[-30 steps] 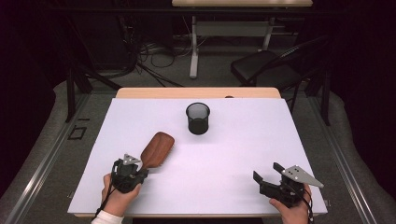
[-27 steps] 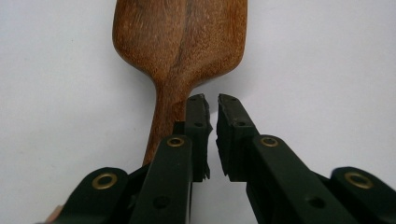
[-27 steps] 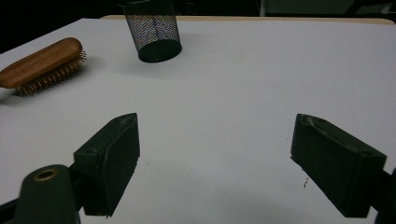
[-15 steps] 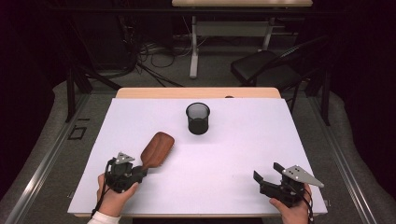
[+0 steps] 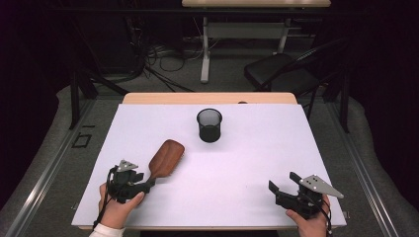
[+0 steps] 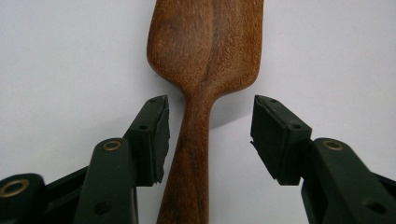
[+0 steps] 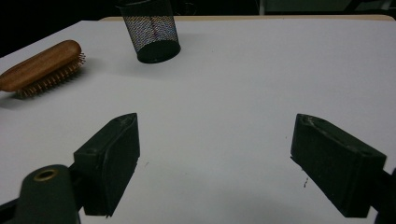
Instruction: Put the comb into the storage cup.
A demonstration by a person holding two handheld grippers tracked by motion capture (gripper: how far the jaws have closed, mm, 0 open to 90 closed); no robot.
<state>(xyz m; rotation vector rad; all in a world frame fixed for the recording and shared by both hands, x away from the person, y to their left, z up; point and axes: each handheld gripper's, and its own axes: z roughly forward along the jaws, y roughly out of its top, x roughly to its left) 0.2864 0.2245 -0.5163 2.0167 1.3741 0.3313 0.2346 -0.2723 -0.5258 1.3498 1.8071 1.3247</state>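
We see the hairbrush [image 5: 165, 157] lying on the white table [image 5: 257, 163], left of centre and in the lower half of the high view, its wooden back turned up and its handle slanting down toward the lower left. From above it is a smooth reddish-brown oval and nothing more. The right gripper view, looking across the table, adds what the high view hides: at the upper left of that frame the hairbrush [image 7: 42, 67] shows a row of pale bristles under its wooden body, pressed down against the table. The left gripper view gives us the grain: darker streaks run the length of the hairbrush [image 6: 205, 51], and the broad head narrows to a slim handle that runs down the middle of the frame.

In that same view the left gripper [image 6: 209, 126] has its jaws apart, one on each side of the handle; the left-hand jaw sits just beside the wood and the right-hand one stands clear of it, with white table between. In the high view the left gripper [image 5: 148, 181] sits at the handle's end, held by a hand at the lower left.

Above and right of the brush, a black mesh cup [image 5: 209, 125] stands upright near the centre of the high view, well apart from it.

At the lower right of the high view the right gripper [image 5: 281, 181] rests low over bare table, its jaws spread wide.
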